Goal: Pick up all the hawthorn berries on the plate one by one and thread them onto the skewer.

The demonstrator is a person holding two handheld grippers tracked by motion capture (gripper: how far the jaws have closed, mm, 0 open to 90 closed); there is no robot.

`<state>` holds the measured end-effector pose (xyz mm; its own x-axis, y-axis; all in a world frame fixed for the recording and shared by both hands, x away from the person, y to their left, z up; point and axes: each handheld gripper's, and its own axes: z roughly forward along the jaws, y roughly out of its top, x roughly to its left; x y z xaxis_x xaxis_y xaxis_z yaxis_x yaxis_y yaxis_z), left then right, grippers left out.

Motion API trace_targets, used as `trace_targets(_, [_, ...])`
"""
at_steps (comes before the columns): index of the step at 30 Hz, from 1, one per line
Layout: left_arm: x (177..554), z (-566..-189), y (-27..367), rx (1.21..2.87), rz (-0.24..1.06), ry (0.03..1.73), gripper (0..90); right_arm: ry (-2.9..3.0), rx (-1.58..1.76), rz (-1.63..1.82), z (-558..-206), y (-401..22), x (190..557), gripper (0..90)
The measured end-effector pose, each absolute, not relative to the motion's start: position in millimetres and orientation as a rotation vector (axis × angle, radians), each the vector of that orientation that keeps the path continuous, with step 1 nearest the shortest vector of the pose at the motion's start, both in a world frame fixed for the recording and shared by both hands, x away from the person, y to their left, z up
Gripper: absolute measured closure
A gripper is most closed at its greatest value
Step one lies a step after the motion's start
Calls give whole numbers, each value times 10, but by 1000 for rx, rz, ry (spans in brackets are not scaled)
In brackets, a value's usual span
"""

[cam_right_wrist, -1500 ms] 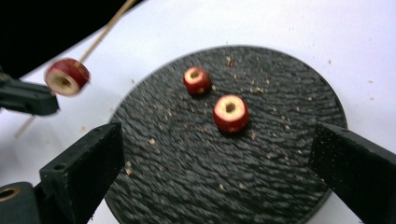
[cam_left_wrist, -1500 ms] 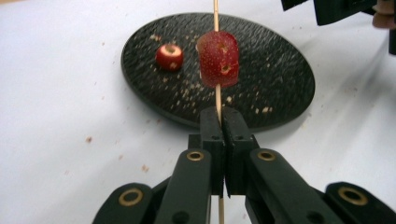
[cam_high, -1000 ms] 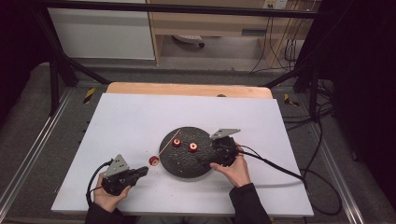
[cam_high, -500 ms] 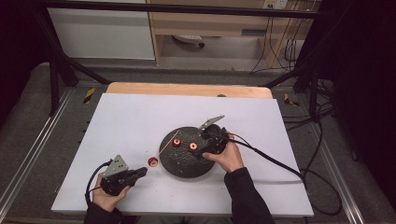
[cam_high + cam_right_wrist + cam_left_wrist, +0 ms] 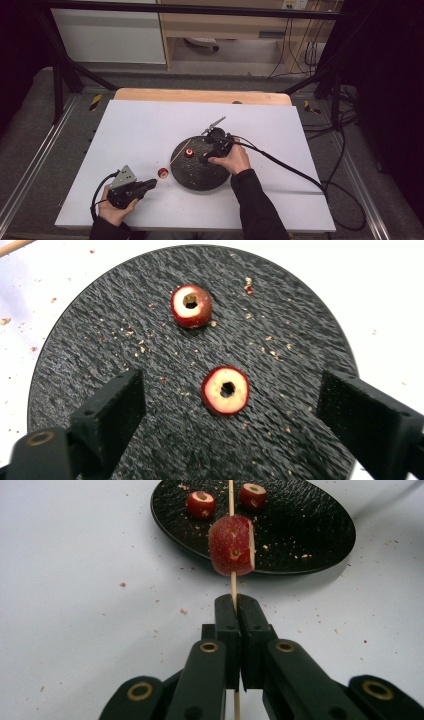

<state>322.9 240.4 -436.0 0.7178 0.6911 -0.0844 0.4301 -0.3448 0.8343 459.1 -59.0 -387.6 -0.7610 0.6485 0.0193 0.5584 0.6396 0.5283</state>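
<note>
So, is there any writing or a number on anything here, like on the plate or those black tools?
None can be read. The black plate, the fruit pieces, the skewer and both grippers' jaws are bare of text. The yellow-and-black striped tags on the floor rails bear only stripes.

Lab: black frame rig, trailing cables, bare table.

Light was even & bright on the white table; surroundings beyond it fell dark. Soft shadow lay right of the black plate. Gripper views sharp up close; high view slightly grainy.
</note>
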Motion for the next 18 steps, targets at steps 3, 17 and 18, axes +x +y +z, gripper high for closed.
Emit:
trace_targets(3, [3229,-4361,2402,1994,353,856,881,2711,1000,767,-3907,-560,4632,174])
trace_targets(17, [3236,-4368,2399,2000,347,858,881,2793,1016,692,-4040,-525,4749,412])
trace_targets(18, [3237,-4369,2398,2002,347,856,881,2797,1018,689,-4047,-524,4756,430])
